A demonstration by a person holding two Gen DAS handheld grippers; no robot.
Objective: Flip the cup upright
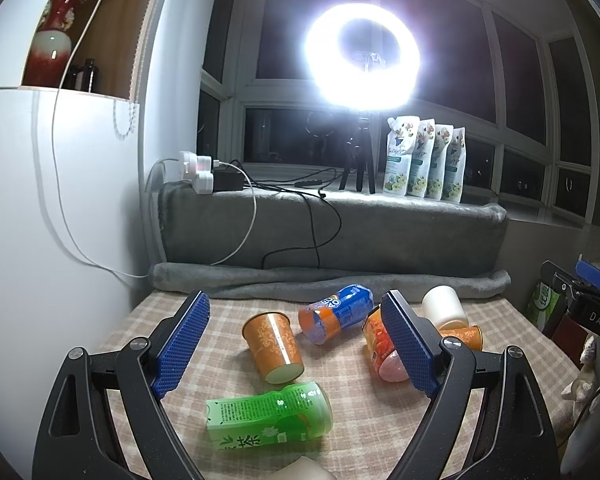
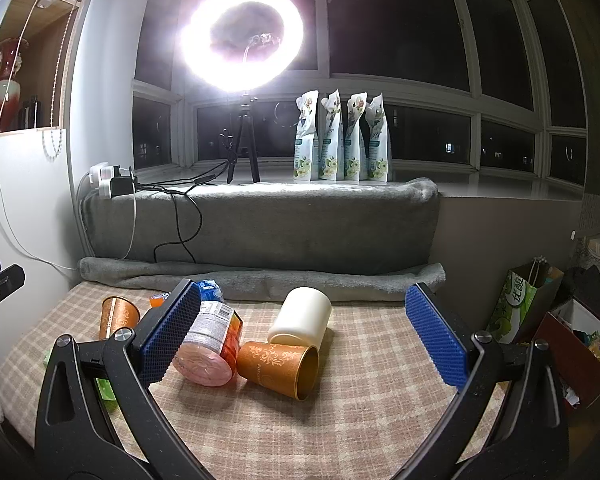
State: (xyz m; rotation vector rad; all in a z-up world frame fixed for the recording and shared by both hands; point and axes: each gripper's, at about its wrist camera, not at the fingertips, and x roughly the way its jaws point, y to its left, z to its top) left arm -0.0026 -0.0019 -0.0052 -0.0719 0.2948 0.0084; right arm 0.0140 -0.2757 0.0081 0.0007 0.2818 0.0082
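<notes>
Several cups lie on their sides on the checked tablecloth (image 1: 228,308). In the left wrist view, an orange patterned cup (image 1: 274,346) lies between the fingers of my open left gripper (image 1: 296,344), with a green tea cup (image 1: 272,416) nearer, a blue-and-orange cup (image 1: 336,312) behind, and a pink-based cup (image 1: 380,354) by the right finger. In the right wrist view, my open right gripper (image 2: 304,336) frames a second orange cup (image 2: 278,364) with its mouth facing right, a cream cup (image 2: 302,316) behind it, and the pink-based cup (image 2: 210,346). Both grippers are empty.
A grey blanket-covered ledge (image 1: 332,224) runs behind the table, with a ring light on a tripod (image 1: 360,56), refill pouches (image 1: 424,160), a power strip and cables (image 1: 204,172). A white cabinet (image 1: 40,220) stands left. Bags and boxes (image 2: 532,304) stand right of the table.
</notes>
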